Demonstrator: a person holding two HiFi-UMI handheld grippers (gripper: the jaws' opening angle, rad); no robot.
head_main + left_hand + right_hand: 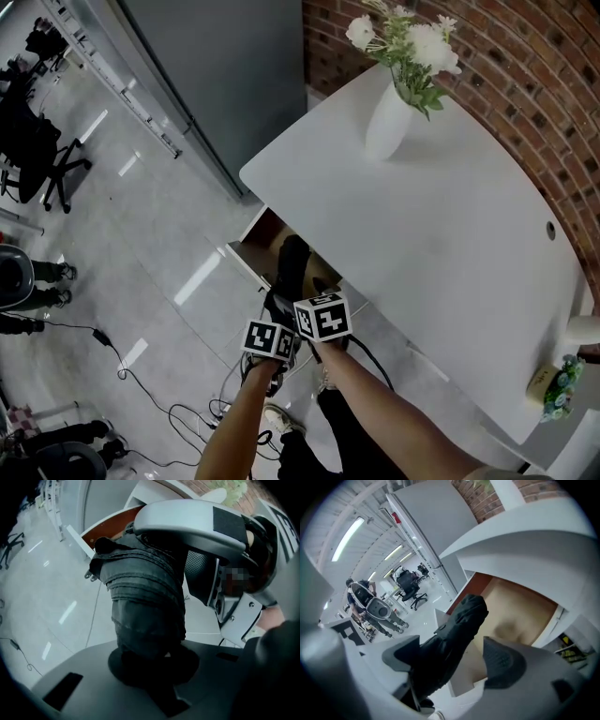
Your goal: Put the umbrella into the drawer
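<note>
A folded black umbrella [291, 267] points up and away from me toward the open drawer [255, 240] under the white table [450, 253]. My left gripper [277, 314] is shut on the umbrella's [145, 597] near end; in the left gripper view its jaws [150, 660] clamp the dark fabric. My right gripper [305, 292] sits just right of the left. In the right gripper view the umbrella [457, 630] lies between the right gripper's [452, 660] jaws, against the left pad [401, 656], with a gap to the right pad [504, 660]. The drawer's brown floor [520, 616] shows beyond the umbrella's tip.
A white vase with flowers [387, 122] stands at the table's far end by the brick wall [525, 66]. A grey panel [225, 75] rises beyond the drawer. Cables [178, 412] trail over the floor; office chairs [37, 150] and people's legs [37, 286] are at left.
</note>
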